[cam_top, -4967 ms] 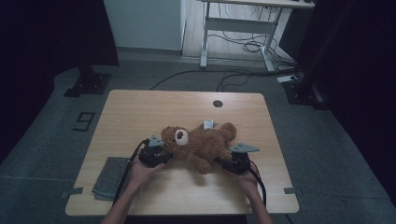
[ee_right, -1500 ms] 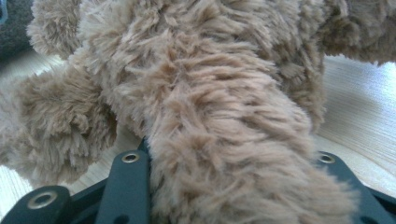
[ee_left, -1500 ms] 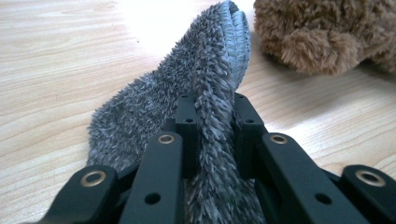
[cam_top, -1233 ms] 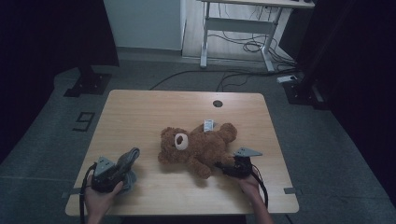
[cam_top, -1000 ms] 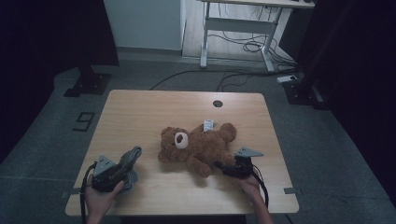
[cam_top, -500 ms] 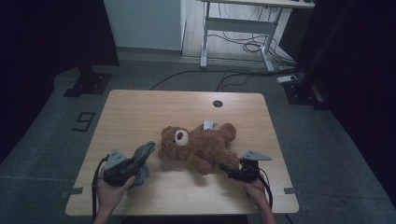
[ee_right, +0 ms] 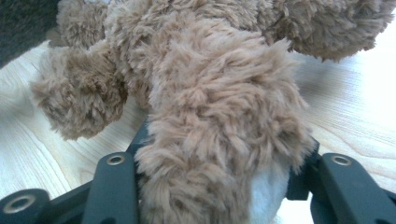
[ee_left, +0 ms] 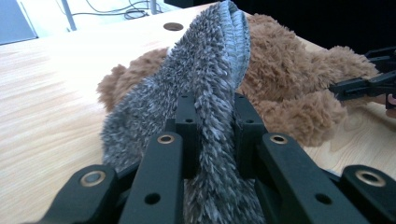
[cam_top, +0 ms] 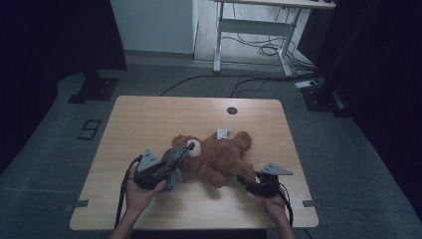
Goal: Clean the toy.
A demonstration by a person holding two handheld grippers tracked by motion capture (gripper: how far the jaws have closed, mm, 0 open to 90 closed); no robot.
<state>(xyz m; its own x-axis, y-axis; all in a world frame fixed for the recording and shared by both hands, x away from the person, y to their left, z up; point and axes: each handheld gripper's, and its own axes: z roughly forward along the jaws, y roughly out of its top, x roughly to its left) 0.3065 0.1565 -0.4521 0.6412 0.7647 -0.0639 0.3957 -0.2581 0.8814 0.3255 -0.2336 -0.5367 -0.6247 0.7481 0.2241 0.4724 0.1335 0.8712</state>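
Nearest the person, the left hand-held gripper (ee_left: pixel 212 140) is clenched on a fuzzy grey cloth (ee_left: pixel 201 93), the fabric squeezed between both black jaws and rising past them toward the teddy bear (cam_top: pixel 216 155). The right hand-held gripper (ee_right: pixel 215 186) has a brown plush limb of the bear between its jaws, which have just been closing and press on the fur. Farther out, the bear lies on its back in the middle of the tabletop (cam_top: pixel 149 114), the cloth's far end touching its head. Beyond sits a round hole (cam_top: pixel 231 110) near the far edge.
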